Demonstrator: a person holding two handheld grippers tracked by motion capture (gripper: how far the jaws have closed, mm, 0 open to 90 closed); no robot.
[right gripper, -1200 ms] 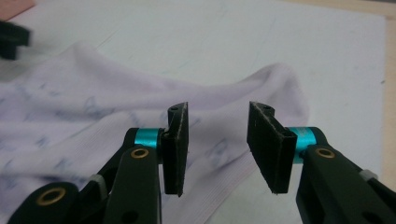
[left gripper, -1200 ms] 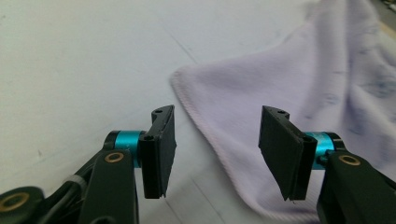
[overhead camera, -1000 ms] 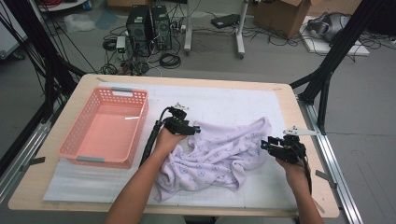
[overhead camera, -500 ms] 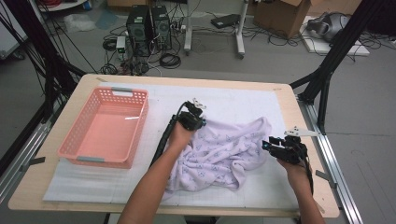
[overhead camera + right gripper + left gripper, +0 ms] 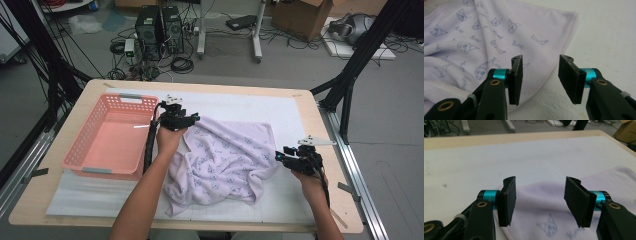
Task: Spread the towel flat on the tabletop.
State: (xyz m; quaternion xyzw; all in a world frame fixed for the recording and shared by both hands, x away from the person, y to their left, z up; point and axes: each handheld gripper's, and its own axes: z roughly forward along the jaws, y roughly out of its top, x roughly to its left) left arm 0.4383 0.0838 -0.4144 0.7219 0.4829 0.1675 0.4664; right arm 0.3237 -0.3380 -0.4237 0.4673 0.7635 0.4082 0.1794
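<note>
High view: lilac towel rumpled on worktop; both hand-held grippers, left and right, gape empty—pinch far and right hems squarely.

Towel on mat, right of basket

This looks like a robotics lab or research workspace. A wooden counter stands inside a black metal frame on a grey floor. Behind it sit two desktop computer towers amid tangled cables, with a cardboard box and desk legs farther back.
</note>
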